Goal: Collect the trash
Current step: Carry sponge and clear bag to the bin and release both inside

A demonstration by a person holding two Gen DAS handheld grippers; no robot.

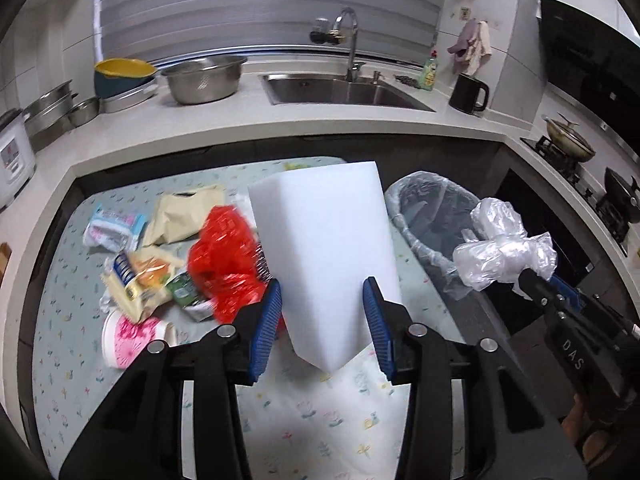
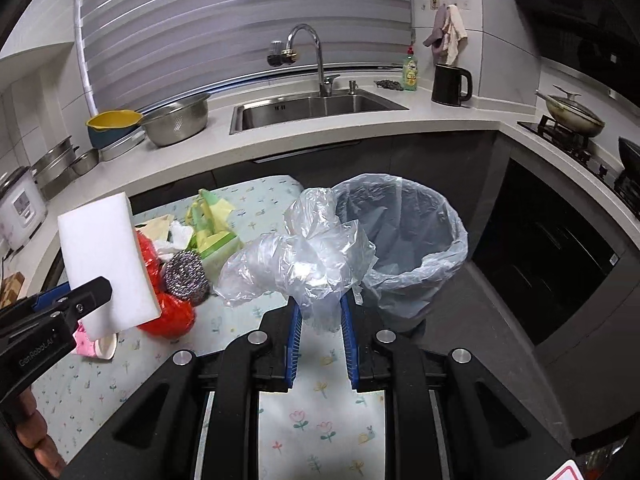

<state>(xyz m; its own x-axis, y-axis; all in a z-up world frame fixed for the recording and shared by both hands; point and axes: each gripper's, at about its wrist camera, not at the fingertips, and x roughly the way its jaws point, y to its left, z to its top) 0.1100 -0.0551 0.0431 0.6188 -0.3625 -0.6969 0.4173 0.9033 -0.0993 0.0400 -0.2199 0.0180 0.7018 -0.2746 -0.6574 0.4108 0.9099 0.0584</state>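
My left gripper (image 1: 324, 294) is shut on a white foam sponge block (image 1: 324, 240) and holds it up over the floral-cloth table (image 1: 60, 320). From the right wrist view the same left gripper (image 2: 102, 290) and block (image 2: 100, 256) show at the left. My right gripper (image 2: 320, 304) is shut on a crumpled clear plastic bag (image 2: 304, 256), just left of the lined trash bin (image 2: 400, 296). The left wrist view shows the right gripper (image 1: 532, 276) and its clear bag (image 1: 500, 248) beside the bin (image 1: 400, 200).
Loose trash lies on the table: a red plastic bag (image 1: 224, 248), snack wrappers (image 1: 140, 280), a pink cup (image 1: 128, 340), a tissue pack (image 1: 112, 228), a steel scourer (image 2: 186, 276). Behind run a counter with a sink (image 2: 316, 110), bowls, a kettle (image 2: 448, 84) and a stove (image 2: 572, 128).
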